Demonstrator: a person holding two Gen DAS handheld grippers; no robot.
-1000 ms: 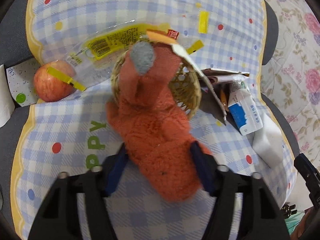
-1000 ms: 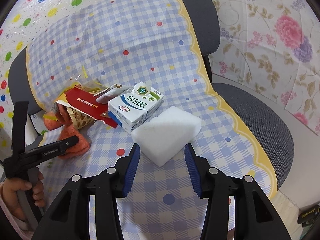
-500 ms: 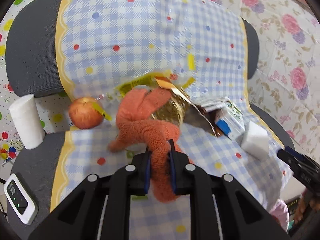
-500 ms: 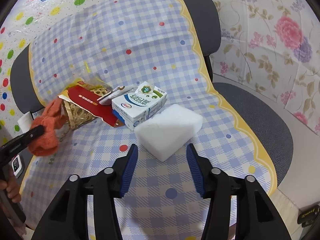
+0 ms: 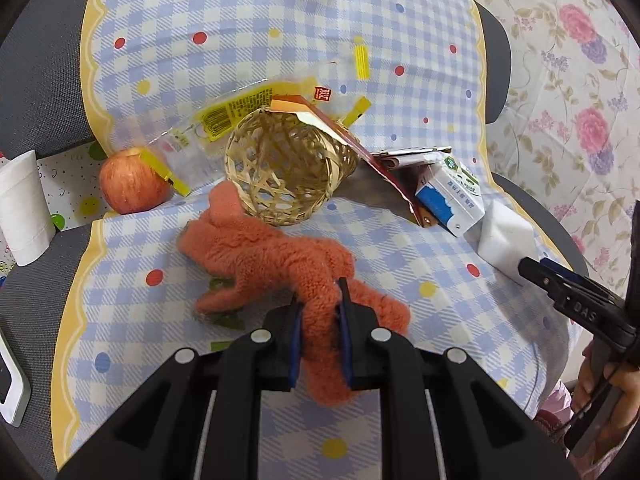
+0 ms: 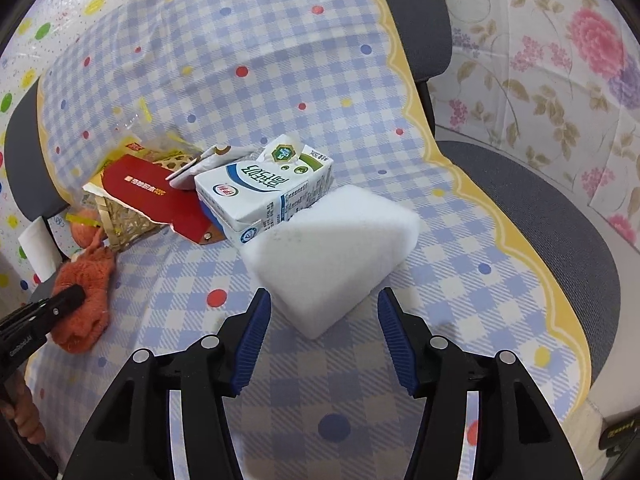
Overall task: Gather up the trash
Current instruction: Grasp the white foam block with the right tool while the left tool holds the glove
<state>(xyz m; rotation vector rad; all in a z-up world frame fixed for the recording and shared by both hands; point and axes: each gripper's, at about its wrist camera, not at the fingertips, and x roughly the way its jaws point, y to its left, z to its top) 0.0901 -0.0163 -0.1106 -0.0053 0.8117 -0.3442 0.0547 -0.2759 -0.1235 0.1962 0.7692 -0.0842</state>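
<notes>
My left gripper (image 5: 319,312) is shut on a fuzzy orange glove (image 5: 276,256) that lies on the checkered cloth in front of a tipped wicker basket (image 5: 286,168). A red card wrapper (image 5: 360,152), a clear yellow-printed wrapper (image 5: 224,116) and a milk carton (image 5: 448,196) lie around the basket. My right gripper (image 6: 324,312) is open just short of a white sponge block (image 6: 332,252), beside the milk carton (image 6: 264,192). The glove also shows in the right wrist view (image 6: 84,300).
A red apple (image 5: 132,180) sits left of the basket. A paper roll (image 5: 22,208) and a small white device (image 5: 10,384) are at the far left. The cloth (image 6: 280,60) covers a grey chair (image 6: 552,232); floral wall behind.
My left gripper closed on the orange glove and pulled it out of the basket, then lowered it onto the cloth. My right gripper moved slightly closer to the sponge.
</notes>
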